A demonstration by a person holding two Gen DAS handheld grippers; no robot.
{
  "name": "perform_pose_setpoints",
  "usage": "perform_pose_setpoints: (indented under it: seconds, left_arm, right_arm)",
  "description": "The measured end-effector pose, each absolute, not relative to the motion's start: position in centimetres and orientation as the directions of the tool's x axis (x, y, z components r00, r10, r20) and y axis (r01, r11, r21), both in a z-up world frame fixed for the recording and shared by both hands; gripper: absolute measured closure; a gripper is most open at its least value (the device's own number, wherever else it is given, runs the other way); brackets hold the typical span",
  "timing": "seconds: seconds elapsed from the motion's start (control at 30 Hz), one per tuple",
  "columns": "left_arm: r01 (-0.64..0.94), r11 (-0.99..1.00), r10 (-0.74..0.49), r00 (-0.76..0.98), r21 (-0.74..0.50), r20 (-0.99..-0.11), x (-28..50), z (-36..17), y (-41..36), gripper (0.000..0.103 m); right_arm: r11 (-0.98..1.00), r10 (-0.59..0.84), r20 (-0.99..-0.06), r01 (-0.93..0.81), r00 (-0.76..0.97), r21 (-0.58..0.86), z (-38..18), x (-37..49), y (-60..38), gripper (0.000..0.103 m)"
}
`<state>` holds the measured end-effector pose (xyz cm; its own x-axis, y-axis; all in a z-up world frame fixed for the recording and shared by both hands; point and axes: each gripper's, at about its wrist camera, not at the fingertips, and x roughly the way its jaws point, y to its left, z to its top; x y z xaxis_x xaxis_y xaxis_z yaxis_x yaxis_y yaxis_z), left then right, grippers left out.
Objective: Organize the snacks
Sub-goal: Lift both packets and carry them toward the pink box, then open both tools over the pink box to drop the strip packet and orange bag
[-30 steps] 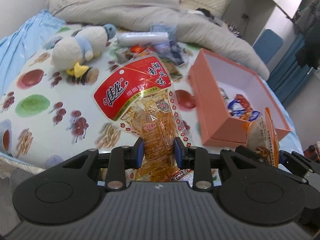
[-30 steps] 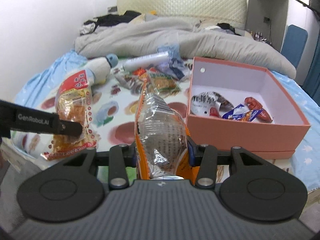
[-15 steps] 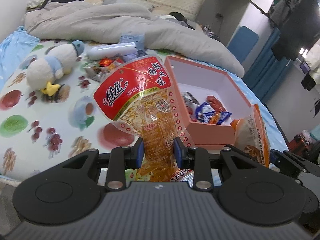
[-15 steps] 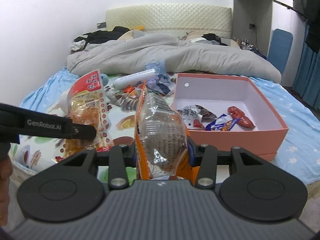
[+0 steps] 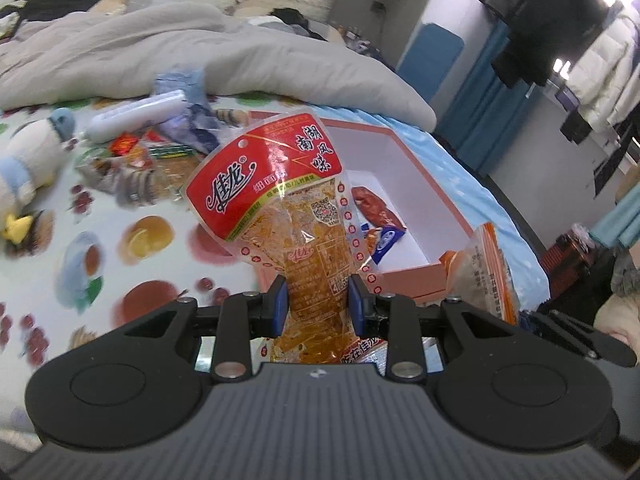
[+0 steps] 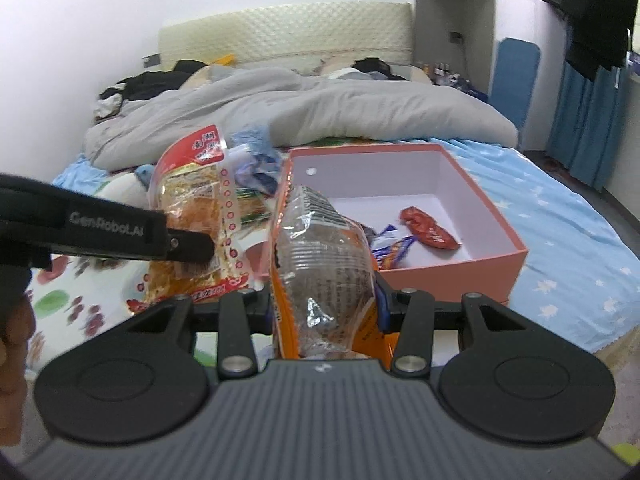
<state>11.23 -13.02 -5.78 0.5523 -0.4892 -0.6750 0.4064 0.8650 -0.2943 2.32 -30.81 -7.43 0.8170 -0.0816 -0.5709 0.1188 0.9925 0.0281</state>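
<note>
1. My left tool [image 5: 318,306] pinches a red-topped snack bag [image 5: 288,208] of orange strips low on its clear part; its blue pads press both sides, and the bag stands upright above them.
2. In the right wrist view that same bag [image 6: 196,216] shows at the left, gripped by the dark finger of the left tool [image 6: 188,245], above the printed bed sheet.
3. My right tool [image 6: 326,304] is clamped on an orange-edged clear snack packet [image 6: 324,264], which rises nearly upright between the pads (its contents look brownish, no more than that can be told).
4. The pink box [image 6: 452,268] sits open on the bed, to the right of and beyond both held bags, its inside white.
5. In the box lie a red wrapper [image 6: 430,228] toward the far right and a blue-and-white wrapper [image 6: 390,246] nearer the left wall, close together.
6. From the left wrist view, the pink box [image 5: 400,280] stands just behind the red-topped bag, and the orange-edged packet [image 5: 484,276] stands at its near right corner.
7. More loose snacks [image 5: 140,160] lie heaped on the fruit-print sheet [image 5: 120,280], left of the box and further off.
8. A plush duck [image 5: 28,168] lies at the far left, with a white tube [image 5: 136,114] beyond the heap.
9. A grey duvet [image 6: 304,116] is bunched across the far half of the bed.
</note>
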Motion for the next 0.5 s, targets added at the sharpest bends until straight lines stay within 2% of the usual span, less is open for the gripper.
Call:
perform_pose_setpoints:
  seconds: [0.5]
  left_arm:
    - [0.461,0.838,-0.51,0.474,-0.292,-0.717,22.6,-8.7,-20.1,0.068]
  right_arm:
    - [0.983,-0.146,-0.6,0.185,0.787,0.002,-8.5,11.2,-37.4,0.056]
